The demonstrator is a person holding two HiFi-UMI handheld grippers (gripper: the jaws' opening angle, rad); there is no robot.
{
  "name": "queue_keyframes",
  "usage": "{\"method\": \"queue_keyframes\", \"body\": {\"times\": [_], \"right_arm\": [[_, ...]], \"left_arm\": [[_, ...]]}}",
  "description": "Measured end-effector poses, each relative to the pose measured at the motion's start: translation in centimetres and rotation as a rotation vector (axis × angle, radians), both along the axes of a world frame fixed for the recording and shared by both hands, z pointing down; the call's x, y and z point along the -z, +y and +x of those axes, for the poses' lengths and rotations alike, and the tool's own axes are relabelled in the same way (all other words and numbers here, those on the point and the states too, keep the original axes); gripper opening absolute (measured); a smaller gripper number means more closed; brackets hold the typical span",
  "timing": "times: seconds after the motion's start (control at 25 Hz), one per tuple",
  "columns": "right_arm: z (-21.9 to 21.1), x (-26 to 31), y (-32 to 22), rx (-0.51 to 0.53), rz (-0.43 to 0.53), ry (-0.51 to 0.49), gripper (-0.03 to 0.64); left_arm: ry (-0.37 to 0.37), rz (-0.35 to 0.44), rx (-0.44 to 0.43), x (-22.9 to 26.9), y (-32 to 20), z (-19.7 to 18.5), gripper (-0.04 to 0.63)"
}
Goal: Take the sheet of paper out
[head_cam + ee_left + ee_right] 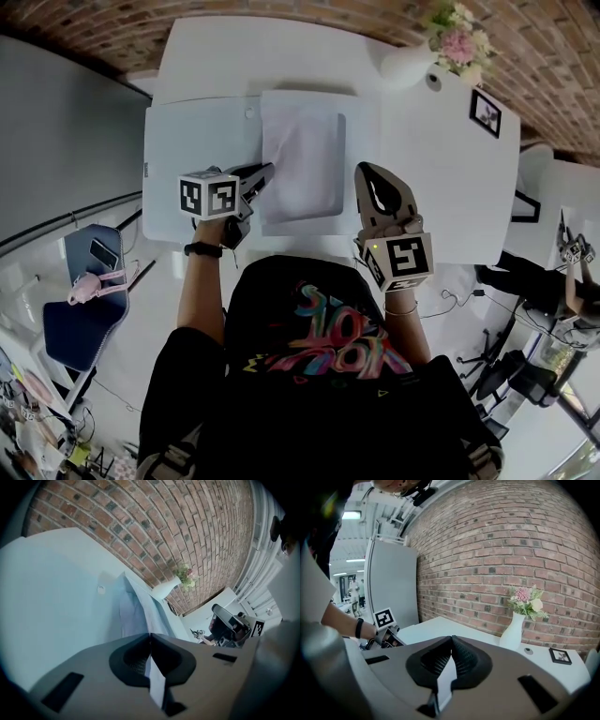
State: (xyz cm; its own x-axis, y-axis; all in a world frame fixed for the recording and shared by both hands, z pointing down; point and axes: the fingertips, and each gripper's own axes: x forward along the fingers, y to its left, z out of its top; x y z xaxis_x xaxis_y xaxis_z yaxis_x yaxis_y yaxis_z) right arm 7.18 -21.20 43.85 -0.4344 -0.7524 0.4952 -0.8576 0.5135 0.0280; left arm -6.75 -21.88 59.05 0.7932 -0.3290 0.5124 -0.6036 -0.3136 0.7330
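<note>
Left tool (269, 170) pinching sheet of paper (302, 155), long axis toward brick wall (281, 17)

Sheet of paper (305, 155) on white table (441, 169) between left gripper (265, 172) and right gripper (365, 172)

**Tally on and around the white table**

Grippers: two, left gripper (267, 172) and right gripper (367, 171), each with one marker cube (208, 195). Tables: one table (450, 187). On it, at the left, one light blue folder (192, 141) bearing one snap button (248, 112); at the middle, one pale sleeve (364, 131) with, seemingly, one sheet of paper (314, 164) inside, edges too faint for certainty. At the far right, one vase (405, 64) holding one bunch of flowers (457, 42), one small dark disc (432, 82), one picture frame (485, 112). On the wrists, one black band (202, 249) left, one thin bracelet (401, 309) right. Near left, one blue chair (80, 328).
</note>
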Motion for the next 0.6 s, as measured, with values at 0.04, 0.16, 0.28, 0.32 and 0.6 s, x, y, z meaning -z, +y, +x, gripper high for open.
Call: {"method": "queue_keyframes", "body": {"times": [0.04,0.16,0.28,0.32,0.6], "right_arm": [[-0.1,0.1,0.1,0.005,-0.002,0.001,0.018],[-0.6,0.5,0.1,0.025,0.014,-0.003,0.018],[-1.2,1.0,-0.2,0.047,0.049,-0.017,0.018],[-1.4,1.1,-0.2,0.052,0.052,-0.017,0.018],[-2.2,2.3,-0.5,0.079,0.097,-0.040,0.018]], "left_arm": [[0.011,0.002,0.002,0.7,0.2,0.1,0.023],[0.015,0.011,0.017,1.8,0.7,-0.4,0.023],[-0.003,0.033,0.049,2.6,0.9,-1.5,0.023],[-0.009,0.039,0.061,2.9,1.0,-2.0,0.023],[-0.039,0.072,0.150,4.6,2.2,-5.0,0.023]]}}
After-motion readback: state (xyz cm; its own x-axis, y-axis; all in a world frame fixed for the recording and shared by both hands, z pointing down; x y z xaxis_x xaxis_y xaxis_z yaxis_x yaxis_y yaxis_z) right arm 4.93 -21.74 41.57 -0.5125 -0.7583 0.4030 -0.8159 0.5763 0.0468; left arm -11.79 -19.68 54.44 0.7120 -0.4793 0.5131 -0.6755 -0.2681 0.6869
